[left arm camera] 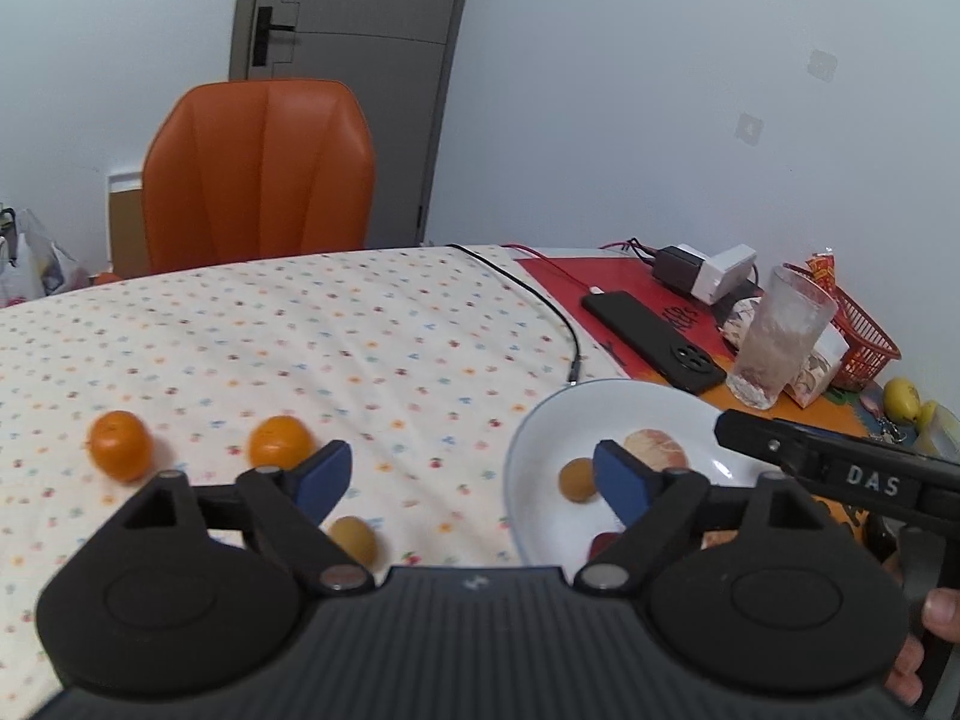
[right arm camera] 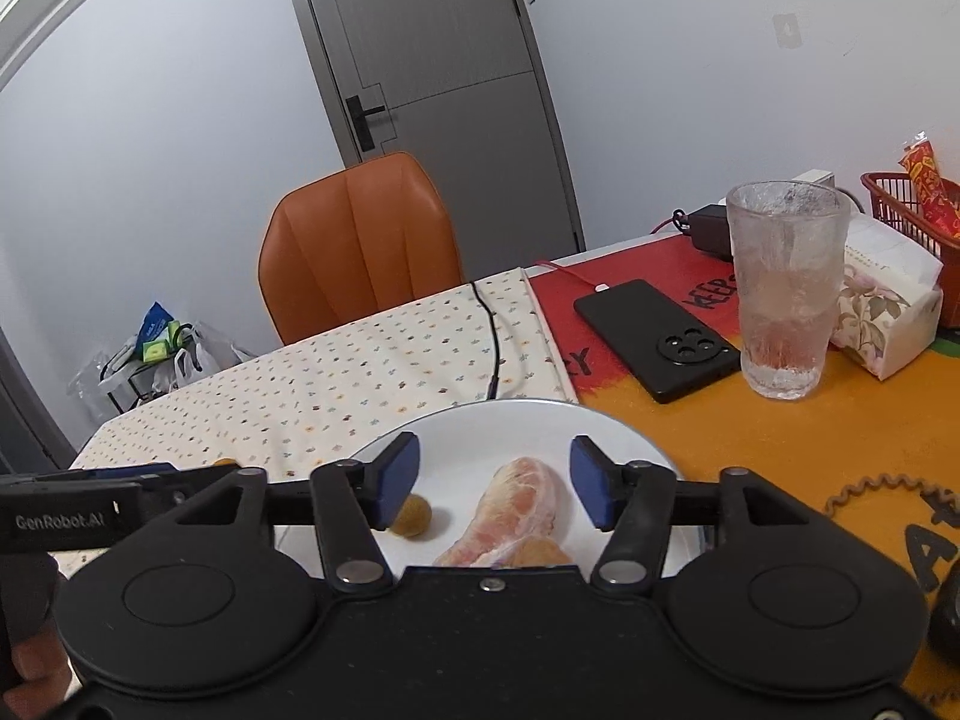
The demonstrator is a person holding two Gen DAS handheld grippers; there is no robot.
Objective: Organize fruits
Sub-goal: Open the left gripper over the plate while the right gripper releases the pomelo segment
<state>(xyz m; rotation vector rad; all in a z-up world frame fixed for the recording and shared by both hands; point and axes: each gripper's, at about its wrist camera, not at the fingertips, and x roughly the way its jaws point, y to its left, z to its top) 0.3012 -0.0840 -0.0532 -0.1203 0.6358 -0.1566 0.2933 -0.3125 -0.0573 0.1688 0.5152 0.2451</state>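
Observation:
Two oranges (left arm camera: 119, 444) (left arm camera: 279, 441) and a small brown fruit (left arm camera: 355, 540) lie on the dotted tablecloth. My left gripper (left arm camera: 474, 474) hovers open above the cloth by the white plate (left arm camera: 540, 414), with nothing between its blue pads. On the plate are a small brown fruit (left arm camera: 577, 480) and a peeled pink citrus segment (left arm camera: 654, 447). My right gripper (right arm camera: 495, 480) stands open over the plate (right arm camera: 510, 411). The segment (right arm camera: 516, 504) lies below its jaws, untouched by the pads. One brown fruit (right arm camera: 411, 516) sits by its left finger, and another (right arm camera: 540, 552) lies against the segment.
A frosted glass (right arm camera: 786, 288), a black phone (right arm camera: 657, 339), a tissue pack (right arm camera: 888, 312) and a red basket (right arm camera: 900, 198) stand on the red-orange mat at right. A black cable (right arm camera: 492, 336) crosses the cloth. An orange chair (left arm camera: 258, 174) stands behind the table.

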